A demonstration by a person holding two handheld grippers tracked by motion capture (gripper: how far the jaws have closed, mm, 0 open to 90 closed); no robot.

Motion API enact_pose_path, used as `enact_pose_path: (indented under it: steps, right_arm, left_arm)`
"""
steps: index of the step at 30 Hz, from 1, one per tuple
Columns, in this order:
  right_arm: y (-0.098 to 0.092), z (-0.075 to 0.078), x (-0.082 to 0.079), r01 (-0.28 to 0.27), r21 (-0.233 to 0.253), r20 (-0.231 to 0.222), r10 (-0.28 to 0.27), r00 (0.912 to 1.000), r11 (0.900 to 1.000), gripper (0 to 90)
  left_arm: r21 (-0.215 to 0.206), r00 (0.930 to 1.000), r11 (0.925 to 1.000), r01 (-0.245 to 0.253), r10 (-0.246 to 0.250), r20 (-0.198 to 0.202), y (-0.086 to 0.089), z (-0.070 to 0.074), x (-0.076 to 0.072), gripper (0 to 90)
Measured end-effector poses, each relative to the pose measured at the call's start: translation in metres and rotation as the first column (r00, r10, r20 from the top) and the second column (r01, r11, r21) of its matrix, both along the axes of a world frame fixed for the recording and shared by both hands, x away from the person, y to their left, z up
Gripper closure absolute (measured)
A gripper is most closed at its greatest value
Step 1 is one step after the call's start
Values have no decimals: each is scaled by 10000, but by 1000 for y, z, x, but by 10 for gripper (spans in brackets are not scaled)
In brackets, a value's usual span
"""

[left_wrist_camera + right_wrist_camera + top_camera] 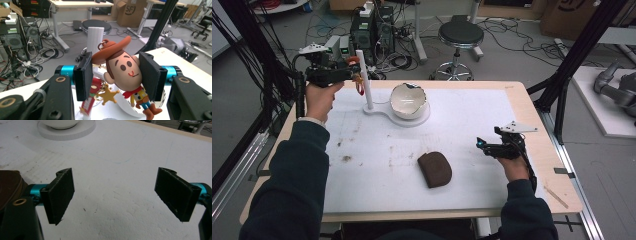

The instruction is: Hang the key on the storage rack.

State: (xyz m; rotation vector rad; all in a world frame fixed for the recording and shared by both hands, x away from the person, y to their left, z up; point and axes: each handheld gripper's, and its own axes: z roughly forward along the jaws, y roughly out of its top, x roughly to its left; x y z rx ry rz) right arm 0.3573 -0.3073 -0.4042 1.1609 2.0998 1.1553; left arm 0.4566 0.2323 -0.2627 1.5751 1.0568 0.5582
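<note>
Left gripper (113,77) up beside white post (365,80), jaws clamped on cowboy keychain (123,72). Looks like hanging step; next needs ring lined over post top. Right gripper (116,195) idle low over tabletop (472,115), jaws wide, holding nothing.

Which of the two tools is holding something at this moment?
The left tool, raised beside the white post, holds a cowboy figure keychain between its pads. The right tool is open above the bare white mat.

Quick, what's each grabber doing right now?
Left gripper: closed on the cowboy keychain.
Right gripper: open, holding nothing.
</note>
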Motion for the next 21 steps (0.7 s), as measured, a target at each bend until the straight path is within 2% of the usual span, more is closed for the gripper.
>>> enact_pose_path:
  steps: [12,21]
  right_arm:
    - [-1,0,1,20,18,-5,-20,10000,10000,161]
    - [-1,0,1,4,24,-1,-4,10000,10000,161]
  left_arm:
    - [67,9999,9999,-139,139,-8,-5,-6,6,466]
    - [-422,9979,9971,-629,622,-177,6,-18,6,463]
